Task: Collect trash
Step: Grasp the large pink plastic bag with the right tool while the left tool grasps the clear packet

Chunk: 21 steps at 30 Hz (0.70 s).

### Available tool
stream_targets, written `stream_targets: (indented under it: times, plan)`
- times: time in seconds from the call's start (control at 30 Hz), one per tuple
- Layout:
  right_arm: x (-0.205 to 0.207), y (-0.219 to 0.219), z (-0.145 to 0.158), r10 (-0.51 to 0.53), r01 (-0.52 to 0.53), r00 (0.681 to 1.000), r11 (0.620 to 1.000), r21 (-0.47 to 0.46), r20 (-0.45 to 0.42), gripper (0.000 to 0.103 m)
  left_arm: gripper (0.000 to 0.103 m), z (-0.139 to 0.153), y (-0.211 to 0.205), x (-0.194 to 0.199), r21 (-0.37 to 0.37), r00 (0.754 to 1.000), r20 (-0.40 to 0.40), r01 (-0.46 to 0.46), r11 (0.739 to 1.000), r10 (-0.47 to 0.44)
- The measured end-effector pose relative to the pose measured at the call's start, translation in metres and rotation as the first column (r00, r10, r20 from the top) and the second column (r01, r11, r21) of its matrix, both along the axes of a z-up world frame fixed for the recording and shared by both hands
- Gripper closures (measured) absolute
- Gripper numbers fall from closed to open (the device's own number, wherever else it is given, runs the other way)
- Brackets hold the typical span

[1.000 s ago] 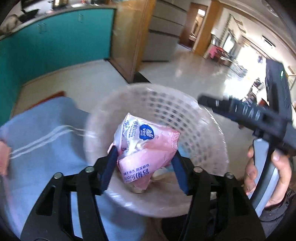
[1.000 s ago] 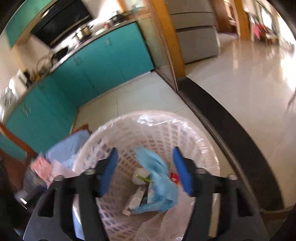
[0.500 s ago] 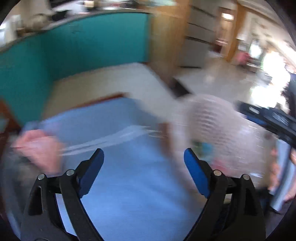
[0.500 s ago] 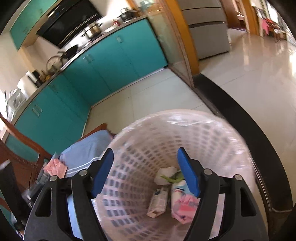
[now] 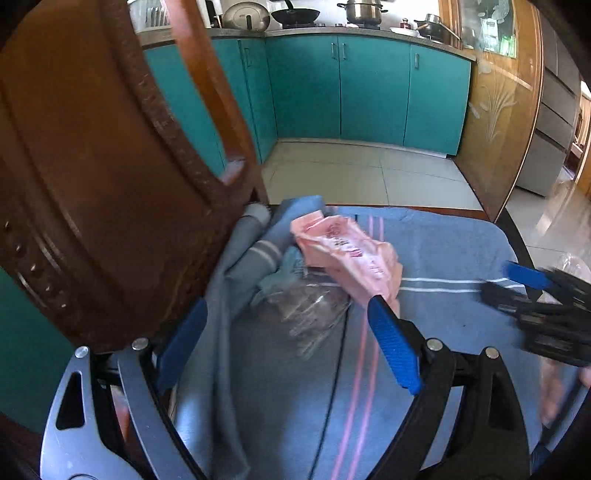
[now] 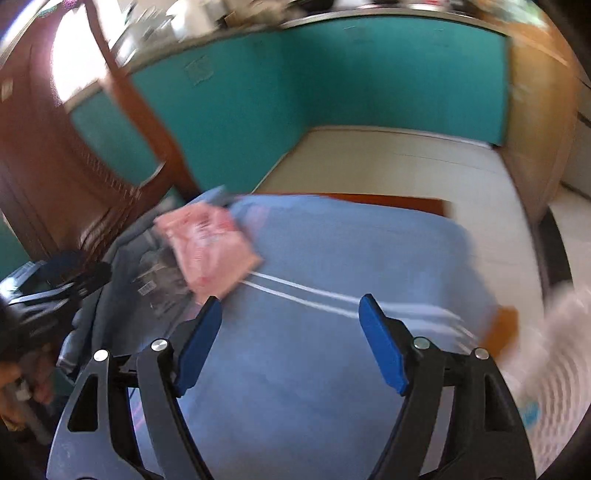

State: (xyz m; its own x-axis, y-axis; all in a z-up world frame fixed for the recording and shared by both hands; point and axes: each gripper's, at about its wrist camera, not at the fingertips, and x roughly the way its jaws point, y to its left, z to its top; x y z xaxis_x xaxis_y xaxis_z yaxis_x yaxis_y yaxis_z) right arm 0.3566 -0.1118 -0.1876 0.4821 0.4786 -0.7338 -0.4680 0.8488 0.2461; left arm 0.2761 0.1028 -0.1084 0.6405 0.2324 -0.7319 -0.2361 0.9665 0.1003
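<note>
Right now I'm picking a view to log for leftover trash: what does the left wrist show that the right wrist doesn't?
Left wrist only: pots on the counter and sharp clear plastic beside the pink wrapper.
Right wrist only: the white basket, blurred, at the right edge.
Both: pink wrapper on the blue towel, teal cabinets, wooden chair, empty grippers.

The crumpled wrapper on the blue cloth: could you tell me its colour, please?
Pink wrapper, clearest in the left wrist view.
</note>
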Motion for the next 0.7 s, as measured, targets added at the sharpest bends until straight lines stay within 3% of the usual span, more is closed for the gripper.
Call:
stream_targets:
  times: [0.1,0.2,0.37,0.43,0.53,0.7]
  plan:
    - [0.025,0.051,-0.011,0.069,-0.069,0.998,0.997,-0.034,-0.003,0.028,0.014,-0.005,0.016,-0.005,-0.033,1.000,-0.017,0.013,0.999,-0.014]
    - [0.050,0.096,-0.022,0.150,-0.151,0.988,0.988,-0.025,-0.042,0.019,0.014,-0.015,0.022,-0.005,-0.030,0.998,-0.053,0.017,0.999,-0.018]
    - [0.077,0.129,-0.049,0.171,-0.179,0.975,0.983,-0.044,-0.141,0.019,0.012,-0.026,0.028,-0.001,-0.043,0.995,-0.098,0.014,0.999,-0.018]
    - [0.076,0.126,-0.053,0.152,-0.161,0.980,0.985,-0.062,-0.125,0.038,0.011,-0.026,0.025,-0.001,-0.050,0.995,-0.093,0.017,0.999,-0.022]
    - [0.074,0.103,-0.049,0.134,-0.142,0.979,0.989,-0.044,-0.154,0.056,0.011,-0.026,0.019,0.002,-0.075,0.994,-0.093,0.047,0.996,-0.054]
    - [0.059,0.055,-0.031,0.063,-0.077,0.988,0.992,-0.101,-0.138,0.056,0.011,-0.033,0.005,0.012,-0.060,0.991,-0.107,0.077,0.995,-0.083]
